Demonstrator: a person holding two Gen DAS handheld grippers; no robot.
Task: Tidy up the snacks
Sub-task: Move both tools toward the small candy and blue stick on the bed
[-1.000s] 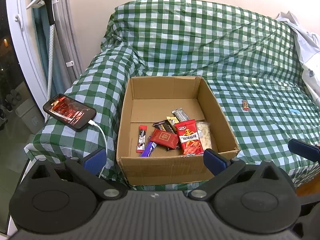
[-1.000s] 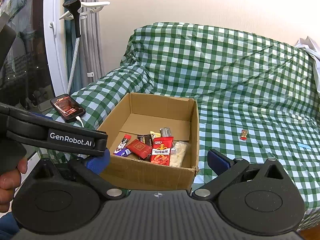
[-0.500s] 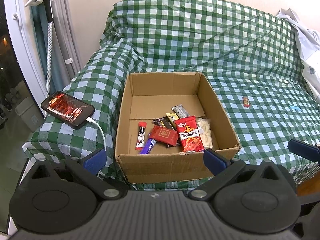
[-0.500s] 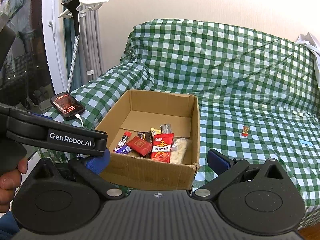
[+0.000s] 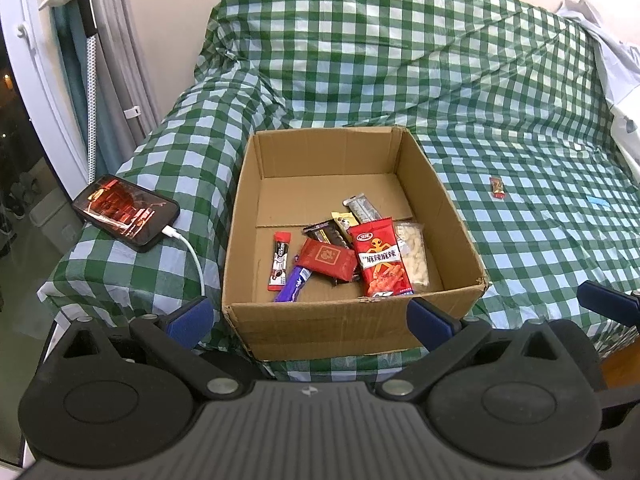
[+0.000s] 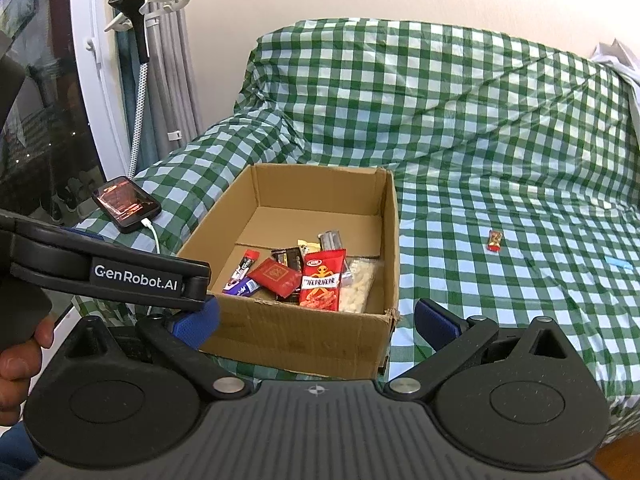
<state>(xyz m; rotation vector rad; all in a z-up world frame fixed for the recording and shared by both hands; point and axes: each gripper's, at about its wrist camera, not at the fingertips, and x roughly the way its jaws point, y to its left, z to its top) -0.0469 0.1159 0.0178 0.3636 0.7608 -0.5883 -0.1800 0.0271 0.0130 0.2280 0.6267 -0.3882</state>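
Snacks: piled in cardboard box point(image 5: 344, 312) on checkered sofa; lower packets partly hidden.
Stray candy point(image 5: 497, 187): alone on seat, label illegible.
Left gripper point(image 5: 308, 318): jaws wide, empty, before box.
Right gripper point(image 6: 316, 322): same.

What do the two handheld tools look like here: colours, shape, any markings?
Both look alike: a ribbed black body, two round black hubs and angled black links with silver pivot pins, ending in blue pads. The left tool, seen from the right wrist view, bears white "GenRobot.AI" lettering. A bare hand grips it.
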